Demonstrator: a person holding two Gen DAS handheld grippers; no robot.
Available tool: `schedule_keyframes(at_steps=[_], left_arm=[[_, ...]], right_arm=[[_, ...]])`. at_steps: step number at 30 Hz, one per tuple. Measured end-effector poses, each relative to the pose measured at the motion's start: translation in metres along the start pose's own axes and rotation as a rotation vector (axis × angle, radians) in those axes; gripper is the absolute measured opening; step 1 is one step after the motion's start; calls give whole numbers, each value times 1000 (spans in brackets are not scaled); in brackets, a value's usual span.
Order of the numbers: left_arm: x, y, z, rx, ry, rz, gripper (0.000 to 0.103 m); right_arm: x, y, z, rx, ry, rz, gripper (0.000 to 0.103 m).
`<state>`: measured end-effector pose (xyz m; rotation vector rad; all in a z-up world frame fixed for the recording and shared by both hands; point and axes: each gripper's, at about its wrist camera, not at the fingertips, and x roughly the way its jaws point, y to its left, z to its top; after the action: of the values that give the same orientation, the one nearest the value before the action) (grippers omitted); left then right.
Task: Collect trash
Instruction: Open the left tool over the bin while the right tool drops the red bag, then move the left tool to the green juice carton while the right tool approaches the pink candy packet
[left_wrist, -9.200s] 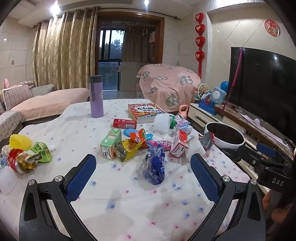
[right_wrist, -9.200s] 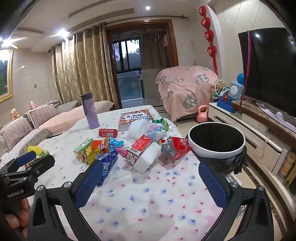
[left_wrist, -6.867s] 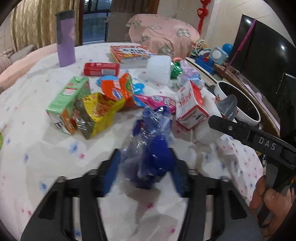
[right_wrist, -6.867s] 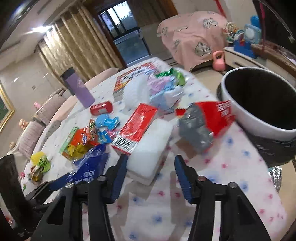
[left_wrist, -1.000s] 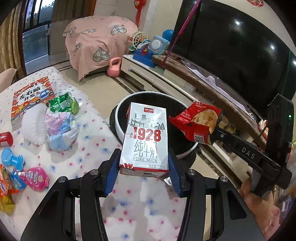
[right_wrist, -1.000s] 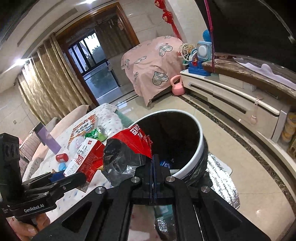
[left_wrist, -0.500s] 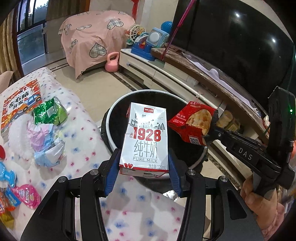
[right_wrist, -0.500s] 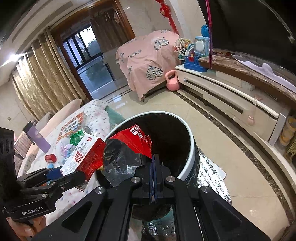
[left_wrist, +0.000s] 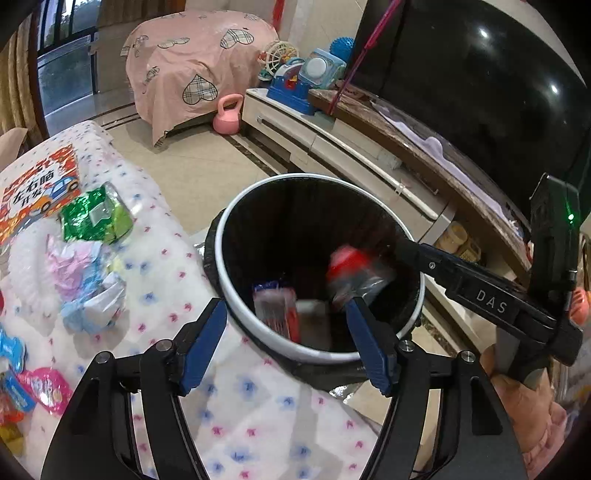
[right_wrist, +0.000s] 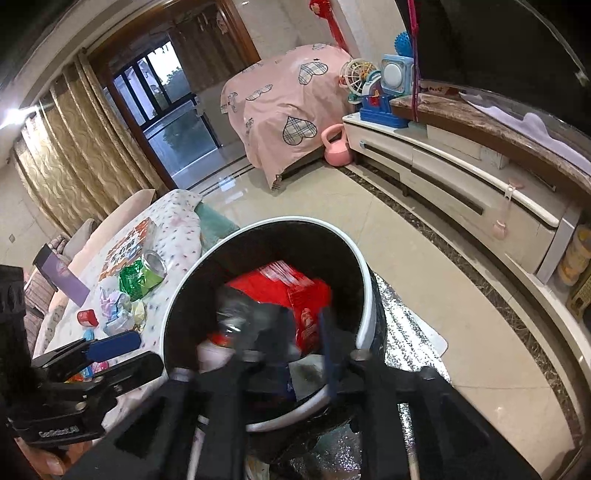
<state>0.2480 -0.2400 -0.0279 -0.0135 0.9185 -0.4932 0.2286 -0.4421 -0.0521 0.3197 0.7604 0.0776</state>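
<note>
The left gripper (left_wrist: 286, 341) has its jaws spread wide with nothing between them, hanging right over the near rim of the trash bin (left_wrist: 236, 295). Just past those jaws, inside the bin, a milk carton (left_wrist: 277, 314) shows as a blurred red-and-white shape, with the red chip bag (left_wrist: 354, 269) a bit to the right of it, also blurred.

The right gripper (right_wrist: 304, 343) is blurred too, but its jaws look parted, and the chip bag (right_wrist: 284, 284) sits loose just ahead of them, over the bin's black-lined mouth.

Off to the left of the left jaws, the table (left_wrist: 229, 406) with its dotted cloth carries a green foil wrapper (left_wrist: 94, 216), some crumpled pastel wrappers (left_wrist: 85, 273) and a picture book (left_wrist: 35, 184) further back. Beyond the bin there's a pink kettlebell (left_wrist: 227, 118) on the floor and a TV (left_wrist: 480, 92) off to the right.
</note>
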Motion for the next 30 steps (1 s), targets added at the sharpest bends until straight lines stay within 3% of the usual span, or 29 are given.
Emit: schedule_keyframes(at_steps=[1, 7, 9, 13, 16, 30], left_arm=[[-2, 2, -1, -6, -3, -1, 69], [-25, 18, -23, -55, -33, 6, 70], [-35, 24, -34, -72, -47, 18, 71], [-54, 37, -56, -94, -76, 43, 71], [-69, 52, -75, -115, -91, 73, 71], [-125, 126, -149, -279, -135, 170, 71]], right_arm=[[-1, 1, -1, 0, -4, 1, 48], [-12, 10, -8, 3, -19, 17, 48], [-18, 16, -13, 8, -28, 37, 53], [-26, 34, -28, 5, -46, 82, 79], [-32, 55, -44, -14, -49, 117, 86], [-26, 136, -101, -105, 26, 233, 89]])
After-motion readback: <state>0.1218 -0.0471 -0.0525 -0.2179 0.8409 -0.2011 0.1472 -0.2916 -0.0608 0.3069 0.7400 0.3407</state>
